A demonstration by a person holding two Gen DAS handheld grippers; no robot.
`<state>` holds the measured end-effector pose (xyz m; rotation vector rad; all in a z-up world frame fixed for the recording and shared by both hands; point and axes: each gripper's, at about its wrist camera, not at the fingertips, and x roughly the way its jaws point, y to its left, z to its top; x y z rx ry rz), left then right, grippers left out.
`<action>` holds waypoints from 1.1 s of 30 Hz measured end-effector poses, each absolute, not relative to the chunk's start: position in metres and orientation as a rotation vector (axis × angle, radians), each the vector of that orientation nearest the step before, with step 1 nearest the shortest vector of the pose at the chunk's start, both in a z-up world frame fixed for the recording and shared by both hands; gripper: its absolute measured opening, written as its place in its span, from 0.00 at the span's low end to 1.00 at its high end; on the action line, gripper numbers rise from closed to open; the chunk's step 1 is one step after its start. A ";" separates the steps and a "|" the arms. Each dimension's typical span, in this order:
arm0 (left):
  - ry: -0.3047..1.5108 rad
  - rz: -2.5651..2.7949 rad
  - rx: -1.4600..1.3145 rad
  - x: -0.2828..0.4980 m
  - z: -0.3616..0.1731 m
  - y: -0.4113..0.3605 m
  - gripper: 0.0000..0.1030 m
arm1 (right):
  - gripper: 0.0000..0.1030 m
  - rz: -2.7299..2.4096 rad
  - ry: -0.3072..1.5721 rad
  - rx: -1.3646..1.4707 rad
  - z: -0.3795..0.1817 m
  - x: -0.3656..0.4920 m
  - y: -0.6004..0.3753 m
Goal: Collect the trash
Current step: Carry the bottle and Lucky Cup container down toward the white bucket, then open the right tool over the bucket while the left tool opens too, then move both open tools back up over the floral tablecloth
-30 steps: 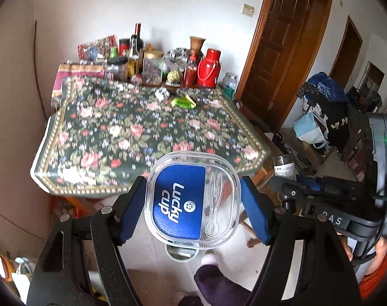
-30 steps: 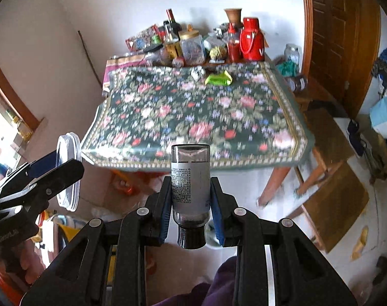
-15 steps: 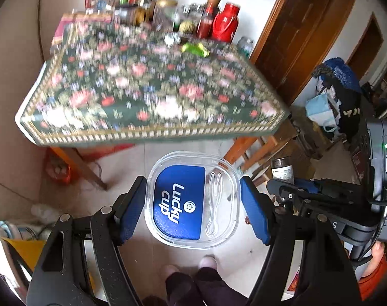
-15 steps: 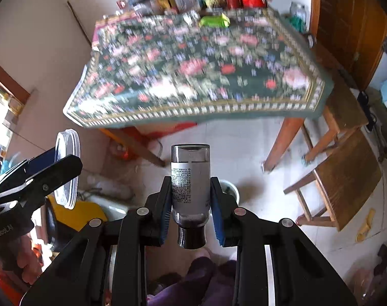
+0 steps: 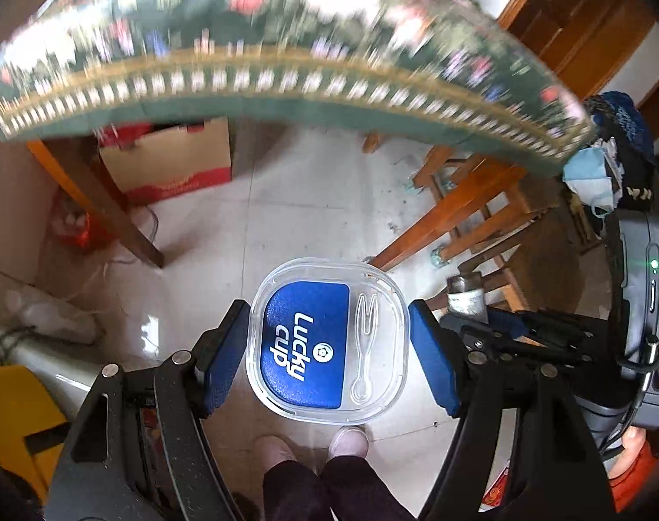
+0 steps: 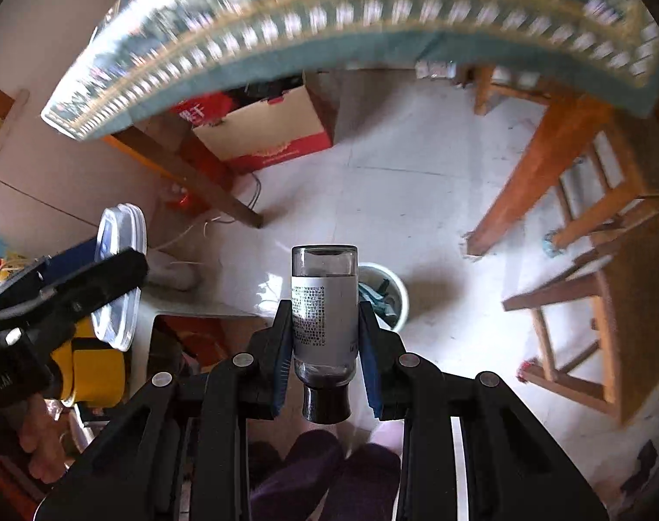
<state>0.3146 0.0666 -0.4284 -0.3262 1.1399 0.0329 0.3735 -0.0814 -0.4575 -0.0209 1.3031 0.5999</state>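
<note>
My left gripper (image 5: 327, 343) is shut on a clear plastic Lucky Cup lid (image 5: 325, 341) with a blue label and a moulded fork. My right gripper (image 6: 325, 332) is shut on a grey glass bottle (image 6: 324, 299), held with its black cap toward me. A white trash bin (image 6: 390, 293) with rubbish inside stands on the floor just behind and right of the bottle. The lid also shows edge-on in the right wrist view (image 6: 121, 278), and the bottle shows in the left wrist view (image 5: 466, 293). Both grippers hang over the tiled floor in front of the table.
The floral-clothed table (image 5: 286, 74) juts overhead, blurred. A red and brown cardboard box (image 6: 264, 130) sits under it between wooden legs (image 5: 95, 199). Wooden chairs (image 6: 589, 269) stand right. A yellow object (image 5: 21, 425) lies at lower left. My feet (image 5: 312, 443) are below.
Both views have tilted down from the tabletop to the floor under the table. The trash bin has come into the right wrist view. Both grips are unchanged.
</note>
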 end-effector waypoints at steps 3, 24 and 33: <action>1.145 0.033 -0.319 0.322 -0.456 0.067 0.70 | 0.30 0.617 1.320 -0.009 -0.488 0.386 -0.077; 1.362 0.017 -0.377 0.381 -0.627 0.043 0.73 | 0.55 0.465 1.353 0.000 -0.548 0.417 -0.119; 1.416 0.031 -0.394 0.385 -0.631 0.041 0.73 | 0.55 0.481 1.336 0.015 -0.536 0.420 -0.120</action>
